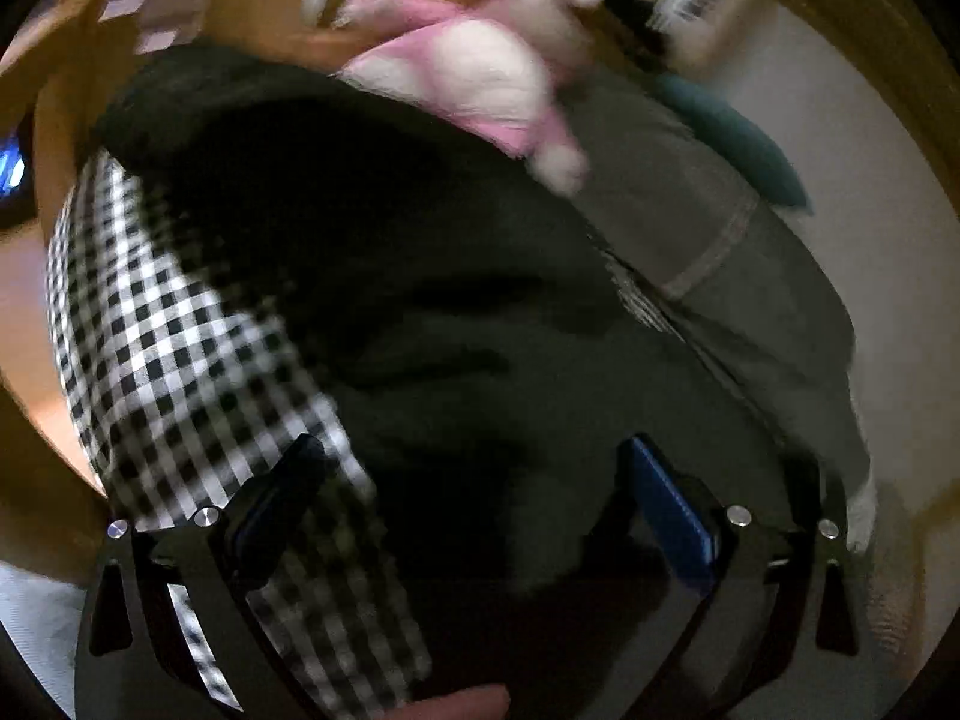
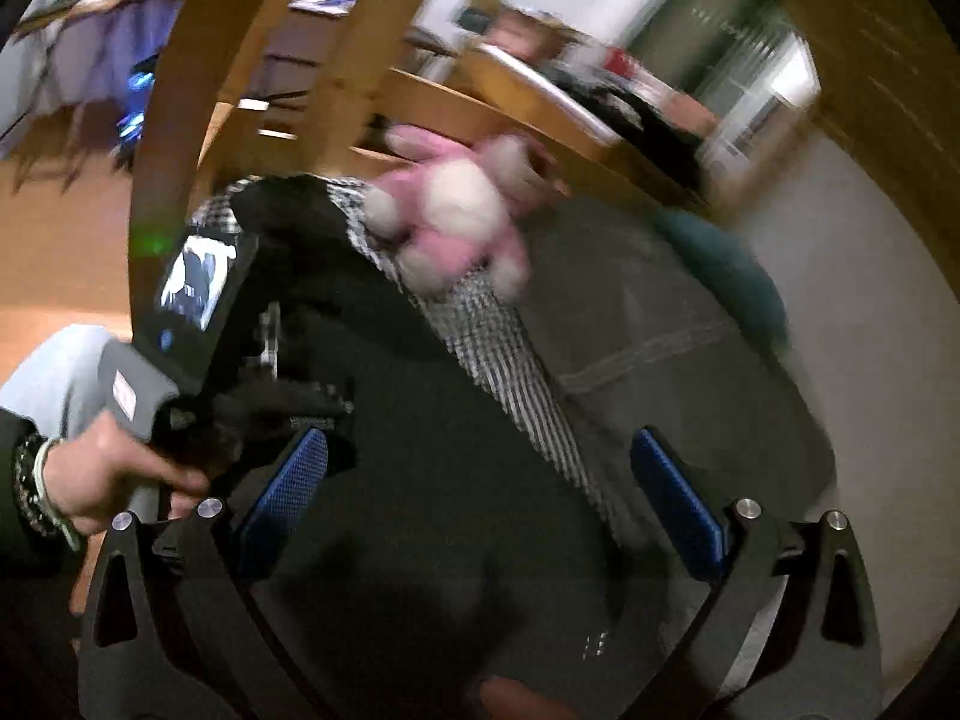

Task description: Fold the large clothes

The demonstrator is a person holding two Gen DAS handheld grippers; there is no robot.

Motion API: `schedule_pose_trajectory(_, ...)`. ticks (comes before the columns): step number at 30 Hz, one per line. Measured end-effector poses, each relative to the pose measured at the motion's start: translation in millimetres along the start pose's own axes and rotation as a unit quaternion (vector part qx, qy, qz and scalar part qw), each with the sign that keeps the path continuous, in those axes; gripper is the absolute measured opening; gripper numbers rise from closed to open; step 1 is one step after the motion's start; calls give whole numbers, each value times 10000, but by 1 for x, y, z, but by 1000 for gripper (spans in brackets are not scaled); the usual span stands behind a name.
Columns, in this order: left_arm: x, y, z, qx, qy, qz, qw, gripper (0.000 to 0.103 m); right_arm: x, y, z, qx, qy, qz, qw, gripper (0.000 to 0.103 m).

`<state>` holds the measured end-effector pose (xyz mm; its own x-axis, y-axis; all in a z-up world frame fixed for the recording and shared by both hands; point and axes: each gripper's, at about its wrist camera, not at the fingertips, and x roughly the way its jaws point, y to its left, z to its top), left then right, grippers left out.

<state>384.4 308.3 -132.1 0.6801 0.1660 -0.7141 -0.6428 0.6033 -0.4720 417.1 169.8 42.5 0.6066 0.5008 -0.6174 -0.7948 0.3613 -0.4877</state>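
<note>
Above, both grippers hang over a dark garment (image 1: 468, 360)
Left gripper (image 1: 474, 498) spread wide; right gripper (image 2: 480, 480) likewise, nothing held; pink plush toy (image 2: 462, 216) beyond.

pink plush toy (image 1: 480, 84): motion-blurred | dark garment (image 1: 420, 330): edges cut off

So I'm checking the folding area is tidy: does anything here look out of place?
Yes. A pink and white plush toy lies on the pile of clothes, atop the checked fabric beside the dark garment. It is no garment, so it looks stray. Both frames are blurred, so finer faults cannot be judged.
</note>
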Motion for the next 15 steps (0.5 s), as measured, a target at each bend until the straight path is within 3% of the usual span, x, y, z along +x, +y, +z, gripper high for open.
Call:
schedule_pose_trajectory(2, 19, 5, 13, -191, 398, -359, 9984, 97, 28, 0, 31, -534, -300, 347, 9975, 100)
schedule_pose_trajectory(4, 36, -2, 17, 51, 939, -697, 9931, 97, 50, 9, 58, -1118, -525, 521, 9910, 100)
schedule_pose_trajectory(6, 50, -10, 12, 275, 1229, -876, 9882, 97, 85, 19, 91, -1596, -546, 1024, 9803, 100)
schedule_pose_trajectory(8, 55, -22, 4, 700, 1109, -607, 9895, 97, 133, 29, 125, -1699, -326, 1860, 9672, 100)
schedule_pose_trajectory(10, 56, -30, 1, 1000, 1005, -468, 9888, 97, 170, 45, 141, -1878, -172, 2300, 9548, 100)
schedule_pose_trajectory(13, 57, -44, -12, 1446, 786, -189, 9862, 97, 204, 85, 145, -2443, -107, 2395, 9396, 99)
schedule_pose_trajectory(15, 60, -56, -17, 1916, 621, 173, 9794, 97, 224, 106, 148, -2605, 2, 2588, 9301, 97)
